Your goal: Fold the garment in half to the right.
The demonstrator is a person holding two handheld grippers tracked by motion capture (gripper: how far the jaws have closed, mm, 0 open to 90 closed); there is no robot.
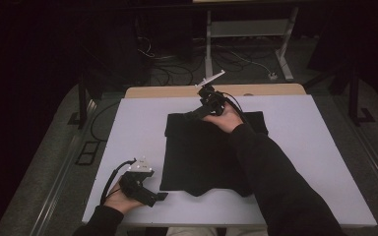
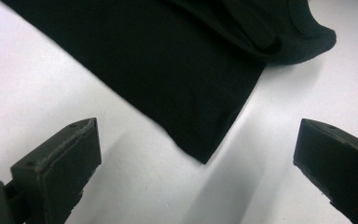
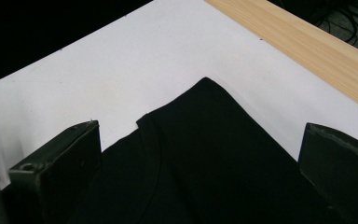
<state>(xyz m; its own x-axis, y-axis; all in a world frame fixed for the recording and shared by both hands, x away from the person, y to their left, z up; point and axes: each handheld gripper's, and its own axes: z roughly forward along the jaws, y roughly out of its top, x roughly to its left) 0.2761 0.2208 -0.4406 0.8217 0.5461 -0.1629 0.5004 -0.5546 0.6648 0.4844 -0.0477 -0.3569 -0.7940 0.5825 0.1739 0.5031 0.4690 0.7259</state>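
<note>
A black folded garment [image 1: 202, 157] lies flat in the middle of the white table [image 1: 128, 132]. My left gripper [image 1: 161, 196] rests near the table's front edge, just left of the cloth's near left corner [image 2: 204, 161], and stands open with nothing between its jaws [image 2: 196, 172]. My right gripper [image 1: 193, 115] hovers over the cloth's far left corner [image 3: 205, 80], open, its jaws wide on either side of the fabric [image 3: 200, 163]. The right sleeve crosses the garment and hides part of it.
A wooden strip [image 1: 177, 91] runs along the table's far edge [image 3: 307, 42]. Beyond it the floor holds cables [image 1: 167, 64] and a metal desk frame [image 1: 246, 39]. Bare white surface lies left and right of the cloth.
</note>
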